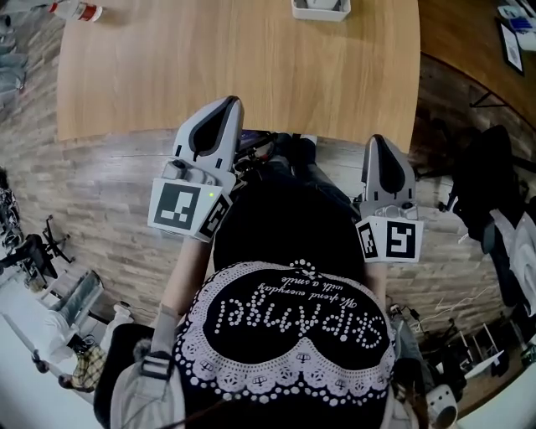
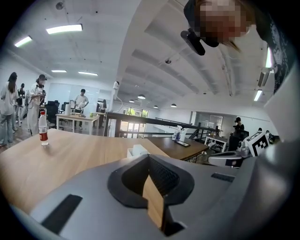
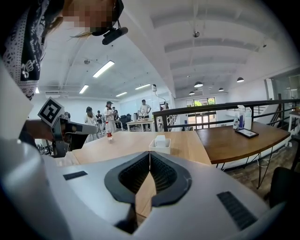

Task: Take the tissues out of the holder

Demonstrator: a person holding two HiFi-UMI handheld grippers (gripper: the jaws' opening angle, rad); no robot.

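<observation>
The desk [image 1: 251,67] stretches toward 12 o'clock, its near edge by both tips, bare wood beyond. The left gripper [image 1: 228,107] and right gripper [image 1: 381,144] point at 12 o'clock, dipped slightly, fingers [image 3: 164,176] pressed together on nothing. The right gripper view shows the holder [image 3: 159,146] and tissues [image 3: 160,139] plainly at 12 o'clock; the left gripper view half hides them. A bottle [image 1: 77,10] stands at 11 o'clock

Wooden table [image 1: 234,67] on plank floor [image 1: 109,193], ceiling lights [image 2: 64,29]
</observation>
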